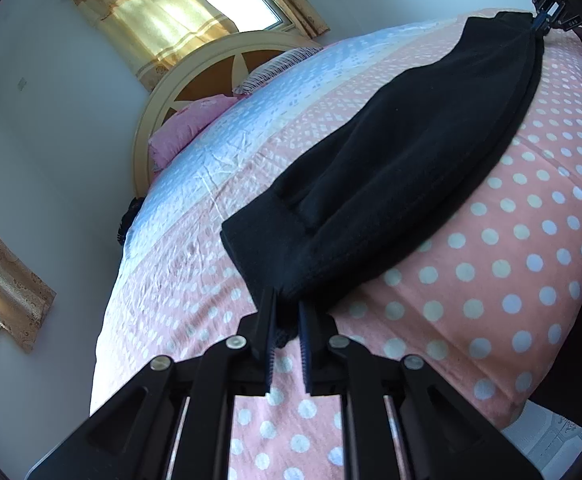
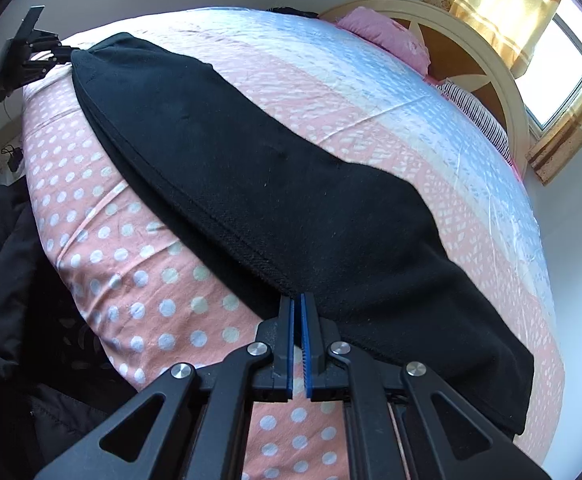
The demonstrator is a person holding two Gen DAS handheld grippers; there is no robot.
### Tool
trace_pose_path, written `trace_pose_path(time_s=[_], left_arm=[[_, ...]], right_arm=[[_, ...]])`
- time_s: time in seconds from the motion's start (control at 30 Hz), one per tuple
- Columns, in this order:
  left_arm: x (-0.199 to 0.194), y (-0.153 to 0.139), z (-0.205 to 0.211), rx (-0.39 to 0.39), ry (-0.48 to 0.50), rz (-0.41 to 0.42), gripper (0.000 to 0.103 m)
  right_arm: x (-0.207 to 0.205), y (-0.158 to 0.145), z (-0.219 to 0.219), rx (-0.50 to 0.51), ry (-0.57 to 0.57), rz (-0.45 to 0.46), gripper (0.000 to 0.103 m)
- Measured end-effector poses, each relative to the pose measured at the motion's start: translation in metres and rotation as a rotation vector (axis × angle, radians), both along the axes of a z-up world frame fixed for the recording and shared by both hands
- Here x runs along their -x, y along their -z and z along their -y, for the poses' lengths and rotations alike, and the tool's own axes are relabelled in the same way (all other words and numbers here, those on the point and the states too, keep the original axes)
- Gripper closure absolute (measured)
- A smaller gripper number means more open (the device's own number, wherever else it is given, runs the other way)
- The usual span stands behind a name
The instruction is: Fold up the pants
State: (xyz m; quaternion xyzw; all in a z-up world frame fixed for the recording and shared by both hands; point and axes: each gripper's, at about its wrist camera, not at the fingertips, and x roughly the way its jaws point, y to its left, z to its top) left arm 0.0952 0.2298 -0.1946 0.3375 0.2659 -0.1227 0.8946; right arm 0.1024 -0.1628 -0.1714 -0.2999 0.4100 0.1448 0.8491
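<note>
Black pants (image 1: 411, 152) lie stretched in a long band across the pink polka-dot bed cover (image 1: 491, 280), folded lengthwise. My left gripper (image 1: 286, 312) pinches the corner of their near end, with black cloth showing between its fingers. My right gripper (image 1: 541, 26) grips the far end at the top right of the left wrist view. In the right wrist view the pants (image 2: 271, 184) run away from my right gripper (image 2: 297, 300), whose pads are nearly together on the near edge. My left gripper (image 2: 61, 54) sits at the far end, at the top left.
The bed cover (image 2: 151, 280) turns pale blue toward a cream round headboard (image 2: 491, 60). A pink pillow (image 2: 391, 36) and a striped pillow (image 2: 475, 116) rest against it. Dark clothing (image 2: 11, 260) hangs beside the bed's edge. Curtained windows (image 1: 163, 12) line the walls.
</note>
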Motion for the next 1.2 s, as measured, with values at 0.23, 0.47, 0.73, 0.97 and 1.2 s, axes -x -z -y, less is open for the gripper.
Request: trace_pose_path(time_s=[0.23, 0.47, 0.73, 0.97, 1.2], left_arm=[[-0.004, 0.0, -0.006, 0.025, -0.006, -0.008, 0.091], [-0.001, -0.006, -0.014, 0.06, -0.02, -0.001, 0.091], [-0.003, 0.002, -0.014, 0.029, -0.068, 0.029, 0.069], [0.007, -0.002, -0.042, -0.024, -0.15, 0.033, 0.052], [0.011, -0.032, -0.044, 0.111, -0.237, 0.104, 0.042]], right_arm=[[-0.001, 0.009, 0.001, -0.005, 0.0, -0.027, 0.1], [0.002, 0.009, 0.001, -0.015, 0.003, -0.032, 0.1], [0.004, 0.014, 0.001, 0.013, -0.014, -0.061, 0.061], [0.016, -0.003, 0.013, -0.076, -0.012, -0.028, 0.05], [0.003, -0.01, -0.01, -0.19, -0.023, 0.011, 0.05]])
